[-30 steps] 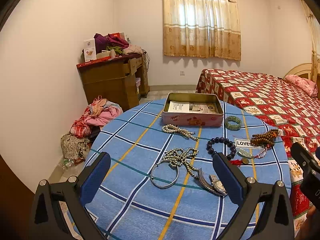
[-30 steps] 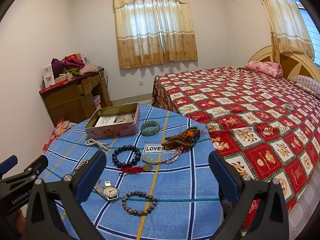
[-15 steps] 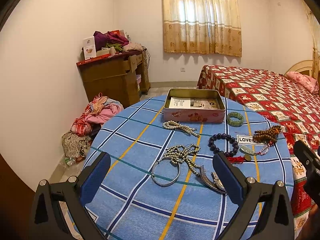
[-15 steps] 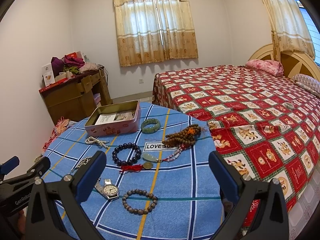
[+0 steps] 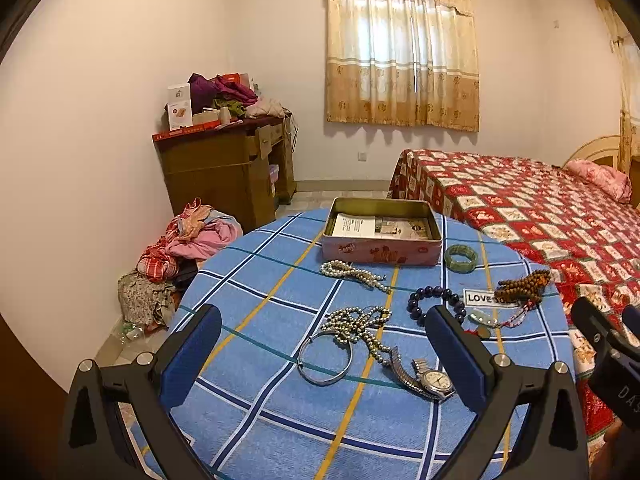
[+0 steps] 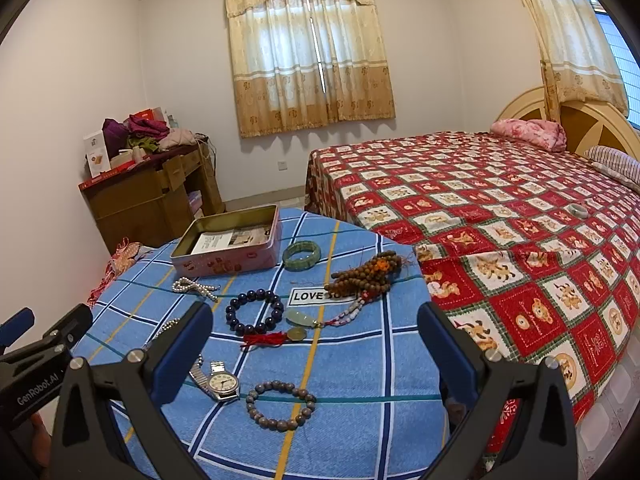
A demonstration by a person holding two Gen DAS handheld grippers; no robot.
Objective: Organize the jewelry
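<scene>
Jewelry spread over bench, both tools wide and empty

Jewelry lies scattered on the round bench (image 5: 248, 280) under its blue plaid cloth. At the far edge sits the open tin box (image 5: 382, 237), pink-sided, with printed paper flat on its bottom. Just right of the tin rests the green bangle (image 6: 301, 255). In front of the tin lies a short pearl strand (image 5: 354, 274), and nearer still a heap of pearl necklace (image 5: 356, 322) touches the silver bangle (image 5: 325, 361). The wristwatch (image 5: 430, 380) lies face up beside them, its metal band trailing left. The dark bead bracelet (image 6: 254, 311) sits mid-bench, close to a pale pendant (image 6: 297, 316) and a red tassel (image 6: 264, 338). A clump of brown wooden beads (image 6: 366, 272) overlaps the "LOVE" label (image 6: 308, 296). Closest to the right camera lies the grey bead bracelet (image 6: 280, 405).

The left tool (image 5: 322, 356) hovers above the near edge with its jaws spread wide, nothing between them. The right tool (image 6: 314, 354) is likewise spread and empty, above the bench. A bed (image 6: 500, 208) with a red quilt stands to the right.
</scene>
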